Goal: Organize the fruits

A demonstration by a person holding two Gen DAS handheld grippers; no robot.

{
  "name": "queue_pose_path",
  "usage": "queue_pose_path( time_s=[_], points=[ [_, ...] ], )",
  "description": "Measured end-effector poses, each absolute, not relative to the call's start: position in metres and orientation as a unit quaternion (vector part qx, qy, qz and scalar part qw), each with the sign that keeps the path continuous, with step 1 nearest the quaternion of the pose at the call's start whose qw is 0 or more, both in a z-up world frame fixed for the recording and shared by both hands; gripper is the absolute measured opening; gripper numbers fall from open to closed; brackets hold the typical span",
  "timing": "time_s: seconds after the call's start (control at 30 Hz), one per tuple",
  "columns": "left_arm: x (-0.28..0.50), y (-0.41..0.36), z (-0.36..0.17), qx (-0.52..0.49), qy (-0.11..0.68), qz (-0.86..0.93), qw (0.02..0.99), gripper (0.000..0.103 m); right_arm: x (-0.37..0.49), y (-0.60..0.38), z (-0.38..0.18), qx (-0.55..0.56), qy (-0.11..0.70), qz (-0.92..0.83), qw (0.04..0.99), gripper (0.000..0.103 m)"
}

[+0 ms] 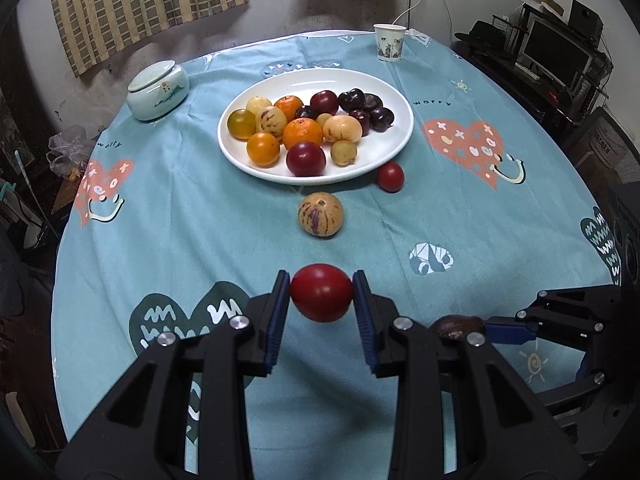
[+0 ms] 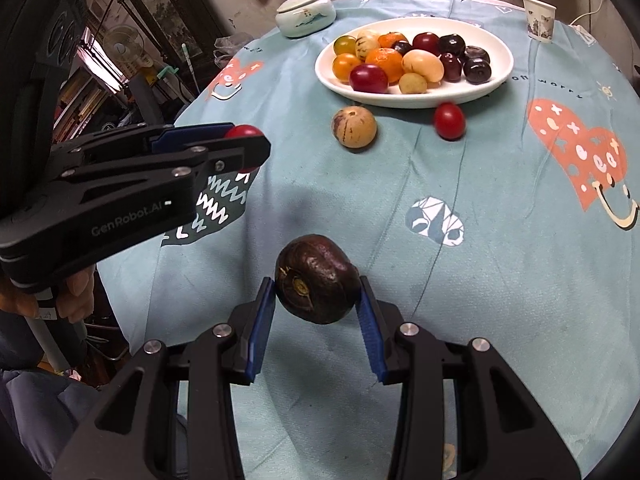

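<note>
Only right-wrist view shows hand [image 2: 76, 292] gripping left tool [image 2: 244, 148]

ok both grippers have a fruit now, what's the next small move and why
Probably carry the left gripper forward toward the white plate and set its red tomato on the bare right part. The tomato is clamped between the pads, clear of the tablecloth, and most fruit already sits on that plate. The right gripper, shut on the dark brown fruit, could follow.
</note>
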State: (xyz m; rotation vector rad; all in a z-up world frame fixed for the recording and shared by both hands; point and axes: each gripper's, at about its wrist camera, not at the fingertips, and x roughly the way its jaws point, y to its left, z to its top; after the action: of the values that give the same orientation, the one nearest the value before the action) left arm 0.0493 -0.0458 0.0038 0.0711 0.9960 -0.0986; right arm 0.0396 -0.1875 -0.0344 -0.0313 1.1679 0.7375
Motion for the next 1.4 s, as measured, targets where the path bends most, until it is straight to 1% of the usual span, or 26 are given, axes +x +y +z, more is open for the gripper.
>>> queue_pose_path(
  time_s=[0.9, 1.1, 1.3, 1.4],
  points=[
    [0.088, -0.045, -0.011, 0.030, 0.497, -0.052, 0.865, 0.033, 0.069, -0.184, -0.047, -0.007, 0.559, 0.352, 0.751, 0.042],
    [0.086, -0.046, -0.009, 0.033, 0.493, -0.050, 0.868, 0.033, 0.069, -0.185, -0.040, -0.004, 0.548, 0.349, 0.760, 0.042],
    [0.083, -0.038, 0.001, 0.023, 0.482, -0.041, 0.875, 0.032, 0.072, -0.195, -0.017, 0.002, 0.514, 0.334, 0.790, 0.041],
    [0.080, -0.035, 0.003, 0.021, 0.482, -0.037, 0.875, 0.032, 0.072, -0.196, -0.015, -0.001, 0.513, 0.333, 0.791, 0.041]
  ],
)
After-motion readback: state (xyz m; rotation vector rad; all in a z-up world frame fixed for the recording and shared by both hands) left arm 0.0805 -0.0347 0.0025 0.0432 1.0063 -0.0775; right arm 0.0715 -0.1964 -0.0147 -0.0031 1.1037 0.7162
